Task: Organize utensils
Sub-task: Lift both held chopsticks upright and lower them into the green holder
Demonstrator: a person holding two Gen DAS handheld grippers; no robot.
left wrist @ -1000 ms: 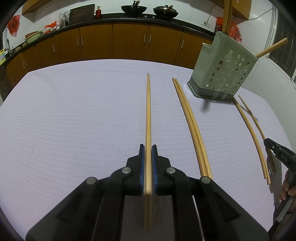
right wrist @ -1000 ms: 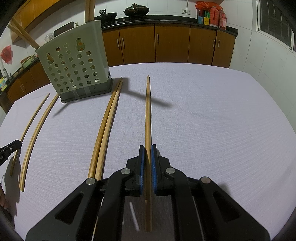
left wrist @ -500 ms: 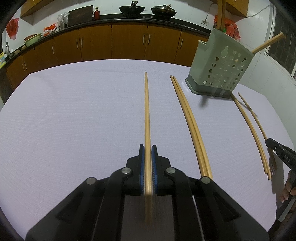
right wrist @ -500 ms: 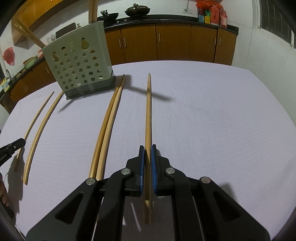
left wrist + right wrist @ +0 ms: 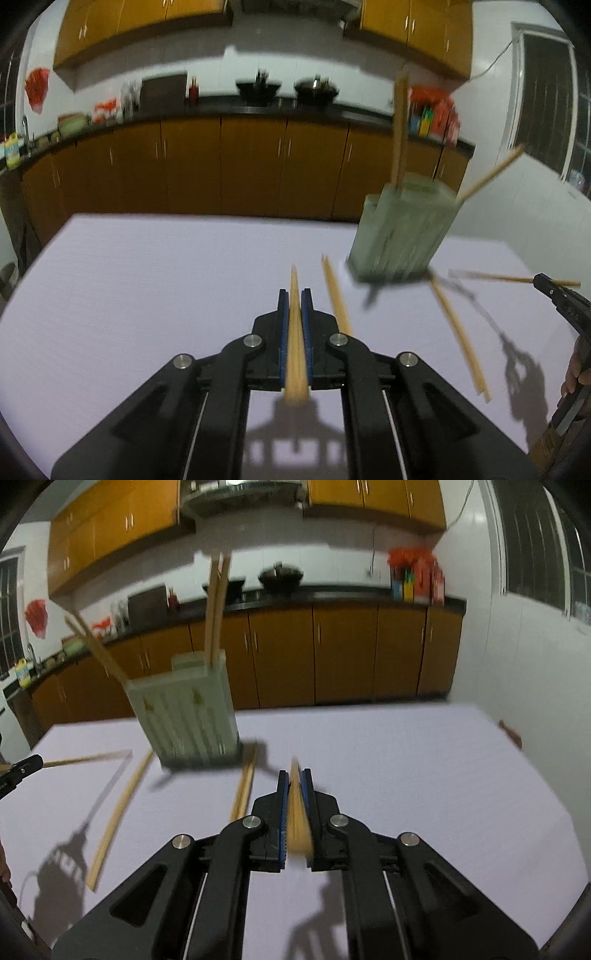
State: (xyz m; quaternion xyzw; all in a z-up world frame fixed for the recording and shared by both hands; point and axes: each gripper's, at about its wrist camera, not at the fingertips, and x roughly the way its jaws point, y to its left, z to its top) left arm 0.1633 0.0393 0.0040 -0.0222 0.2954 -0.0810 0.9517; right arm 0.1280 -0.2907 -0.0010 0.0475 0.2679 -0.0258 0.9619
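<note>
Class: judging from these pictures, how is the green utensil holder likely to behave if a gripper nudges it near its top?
The green utensil holder stands tall on a narrow base, so it may tip. Its perforated plastic walls suggest it is light and could slide on the table. The chopsticks inside lean outward and would probably rattle or shift.

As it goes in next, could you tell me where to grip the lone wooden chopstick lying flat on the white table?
Take the lone wooden chopstick near its near end, from above, straddling it: it lies flat, its far end close by the green plastic holder.
</note>
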